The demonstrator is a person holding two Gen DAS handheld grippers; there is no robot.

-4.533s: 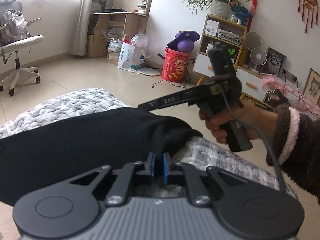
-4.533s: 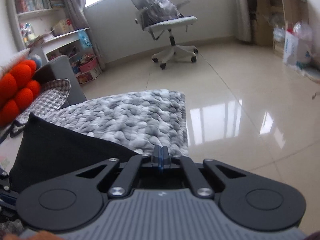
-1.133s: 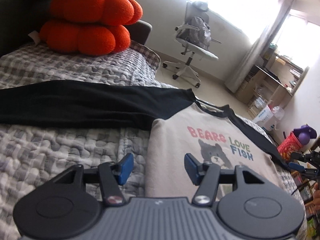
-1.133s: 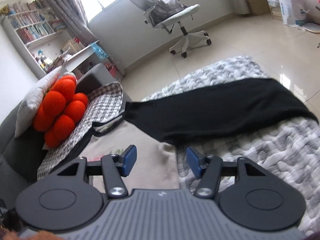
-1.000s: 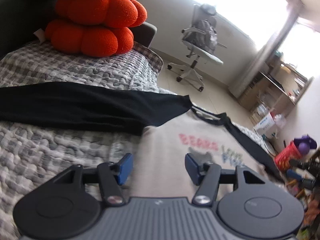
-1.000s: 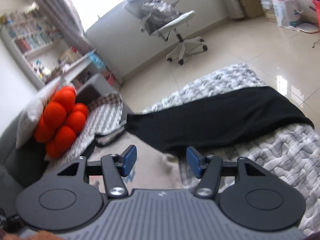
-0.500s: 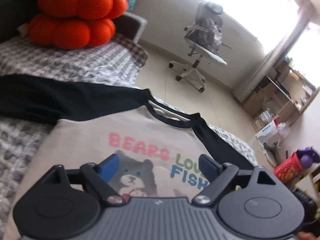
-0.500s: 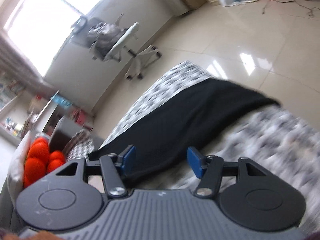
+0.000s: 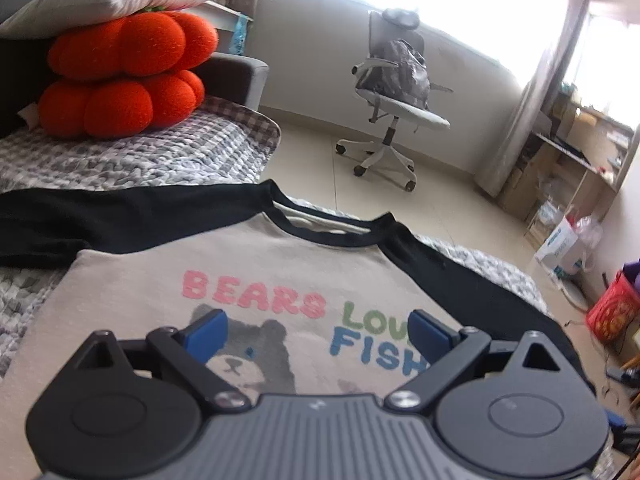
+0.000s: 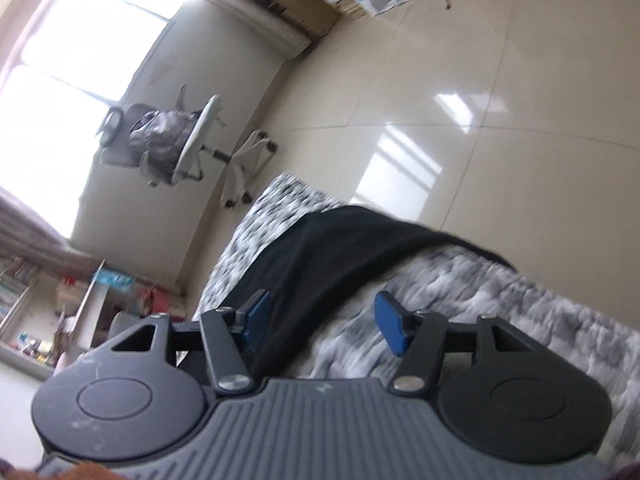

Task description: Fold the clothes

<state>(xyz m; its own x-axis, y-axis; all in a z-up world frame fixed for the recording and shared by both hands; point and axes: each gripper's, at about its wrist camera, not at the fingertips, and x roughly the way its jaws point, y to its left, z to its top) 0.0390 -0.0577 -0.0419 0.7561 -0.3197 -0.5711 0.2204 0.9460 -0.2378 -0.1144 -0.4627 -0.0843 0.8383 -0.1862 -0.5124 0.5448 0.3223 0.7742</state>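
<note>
A beige shirt (image 9: 256, 264) with black raglan sleeves and a bear print reading "BEARS LOVE FISH" lies flat on a grey quilted cover (image 9: 168, 156). My left gripper (image 9: 316, 334) hovers over the print, its jaws opening wide, nothing between the blue pads. One black sleeve (image 9: 100, 216) stretches out to the left. In the tilted right wrist view the other black sleeve (image 10: 320, 256) lies spread across the grey cover (image 10: 500, 304). My right gripper (image 10: 322, 322) is open just above that sleeve and grips nothing.
Orange pumpkin cushions (image 9: 124, 76) under a pale pillow (image 9: 108, 0) sit at the back left. A swivel chair (image 9: 394, 96) with a bag stands on the tiled floor (image 10: 480, 92). Desk, boxes and a red bucket (image 9: 612, 312) lie to the right.
My left gripper slid right, from the shirt's left edge to over the bear print, and its jaws spread wider. My right gripper rolled and swung out toward the far sleeve, still open.
</note>
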